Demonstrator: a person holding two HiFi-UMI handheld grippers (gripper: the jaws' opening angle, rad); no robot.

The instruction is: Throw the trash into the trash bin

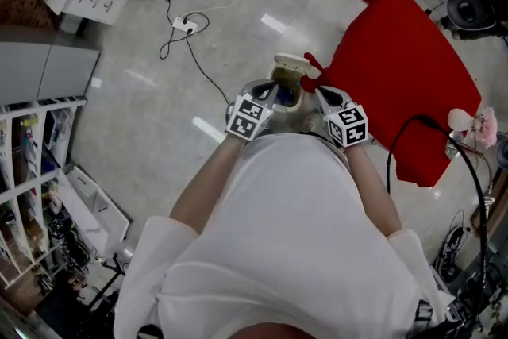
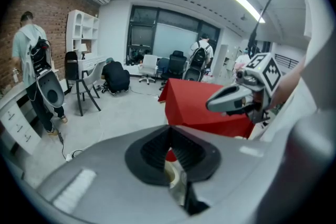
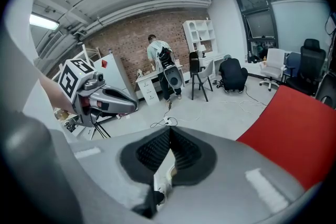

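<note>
Looking down in the head view, a person is holding the left gripper point(image 1: 270, 91) and right gripper point(image 1: 322, 96) just above the bin point(image 1: 289, 100), beside a red cloth point(image 1: 405, 67). In the left gripper view, the jaws are pressing together, holding nothing, with the bin showing under them. In the right gripper view, the jaws are touching too, also empty.

There are 2 grippers, the left gripper point(image 1: 267, 94) and the right gripper point(image 1: 323, 96). Also 1 trash bin point(image 1: 290, 64), 1 red table point(image 1: 405, 67) on the right and 1 power strip point(image 1: 184, 25) on the far floor. Far off, seemingly 3 people point(image 2: 202, 51).
</note>
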